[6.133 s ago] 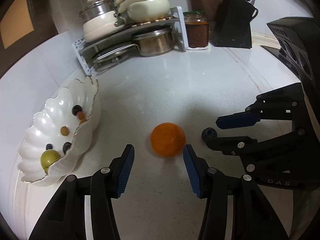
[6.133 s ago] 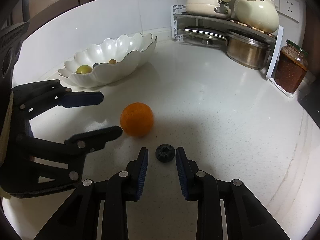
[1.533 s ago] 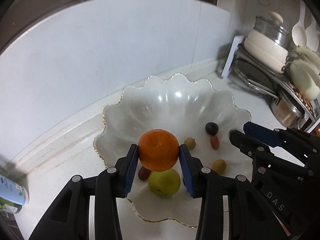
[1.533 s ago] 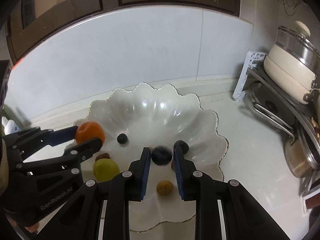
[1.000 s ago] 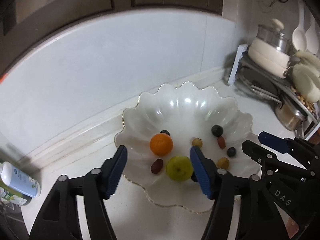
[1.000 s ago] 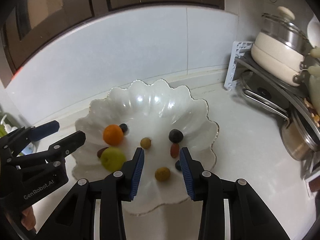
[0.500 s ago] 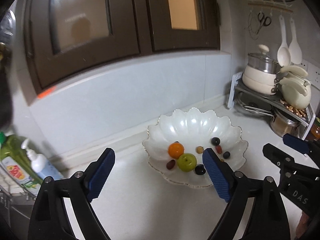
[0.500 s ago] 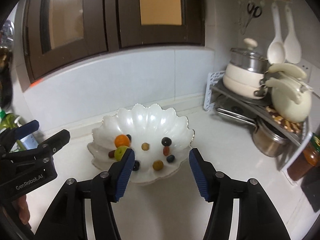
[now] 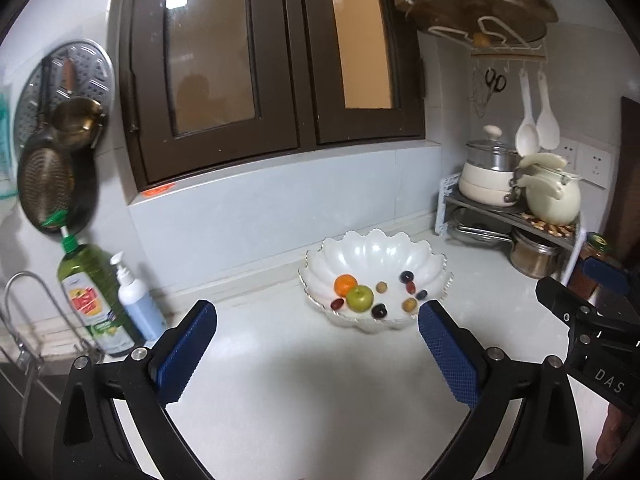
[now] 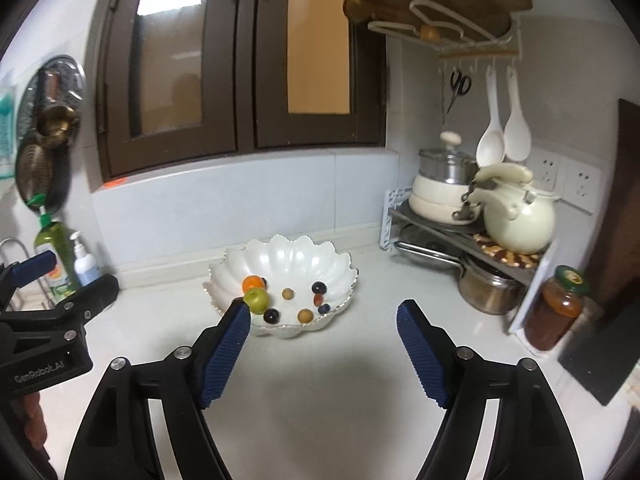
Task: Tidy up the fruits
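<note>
A white scalloped bowl point(image 9: 434, 266) point(image 10: 340, 266) stands on the white counter against the back wall. In it lie an orange point(image 9: 345, 284) point(image 10: 252, 282), a green apple point(image 9: 359, 298) point(image 10: 257, 300), dark blueberries point(image 9: 407, 277) point(image 10: 319, 287) and several small brown and red fruits. My left gripper point(image 9: 316, 346) is wide open and empty, held high and well back from the bowl. My right gripper point(image 10: 324, 340) is also wide open and empty, equally far back. Each gripper shows at the edge of the other's view.
A pot rack point(image 9: 516, 216) point(image 10: 460, 232) with pots and a cream kettle point(image 10: 518, 216) stands at the right. A jar point(image 10: 554, 308) stands beside it. Soap bottles point(image 9: 94, 300) and a tap point(image 9: 24, 304) are at the left. Dark cabinets hang above.
Both grippers have pulled further up and back from the bowl and opened a little wider. The fruits lie still in the bowl.
</note>
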The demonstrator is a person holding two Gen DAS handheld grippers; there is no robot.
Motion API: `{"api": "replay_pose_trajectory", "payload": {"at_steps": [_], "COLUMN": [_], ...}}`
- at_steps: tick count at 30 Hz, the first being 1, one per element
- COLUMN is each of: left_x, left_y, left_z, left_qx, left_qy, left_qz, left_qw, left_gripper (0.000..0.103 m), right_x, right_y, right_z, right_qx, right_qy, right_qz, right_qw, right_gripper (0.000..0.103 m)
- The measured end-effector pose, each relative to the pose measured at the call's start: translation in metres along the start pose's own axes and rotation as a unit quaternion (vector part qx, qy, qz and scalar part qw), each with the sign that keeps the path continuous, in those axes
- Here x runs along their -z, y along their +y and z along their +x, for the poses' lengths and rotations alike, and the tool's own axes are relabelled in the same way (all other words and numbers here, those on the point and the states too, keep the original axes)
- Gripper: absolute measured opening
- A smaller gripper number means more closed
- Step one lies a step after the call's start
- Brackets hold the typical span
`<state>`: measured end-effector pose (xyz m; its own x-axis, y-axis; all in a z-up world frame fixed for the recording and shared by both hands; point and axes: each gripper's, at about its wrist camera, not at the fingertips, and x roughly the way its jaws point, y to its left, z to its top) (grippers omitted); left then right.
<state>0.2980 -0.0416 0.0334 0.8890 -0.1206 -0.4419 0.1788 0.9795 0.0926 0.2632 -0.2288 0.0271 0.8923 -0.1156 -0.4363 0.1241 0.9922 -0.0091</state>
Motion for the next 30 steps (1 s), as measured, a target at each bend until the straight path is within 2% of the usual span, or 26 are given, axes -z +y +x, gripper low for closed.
{"api": "replay_pose_trajectory", "payload": {"at_steps": [7, 18, 23, 30], "left_x": [0.021, 0.057, 0.068, 0.080], "left_y": [-0.008, -0.024, -0.032, -0.036], "left_z": [-0.072, -0.173, -0.209, -0.245], "left_qx": [-0.009, -0.001, -0.007, -0.002], "left_qy": [-0.026, -0.054, -0.064, -0.070], "left_qz": [-0.011, -0.011, 0.001, 0.000], "left_qw": [0.9996, 0.9985, 0.9979, 0.9975], "left_gripper": [0.103, 0.103, 0.103, 0.103], "right_x": [0.021, 0.051, 0.062, 0.077], "right_y": [-0.006, -0.020, -0.023, -0.022], "right_z": [-0.068, -0.163, -0.203, -0.238], "right_qx": [-0.004, 0.002, 0.008, 0.013], "right_qy": [-0.020, -0.043, -0.053, -0.053], "right_qz": [0.001, 0.005, 0.004, 0.002], "right_qw": [1.000, 0.999, 0.999, 0.999], "right_gripper": [0.080, 0.080, 0.084, 0.084]}}
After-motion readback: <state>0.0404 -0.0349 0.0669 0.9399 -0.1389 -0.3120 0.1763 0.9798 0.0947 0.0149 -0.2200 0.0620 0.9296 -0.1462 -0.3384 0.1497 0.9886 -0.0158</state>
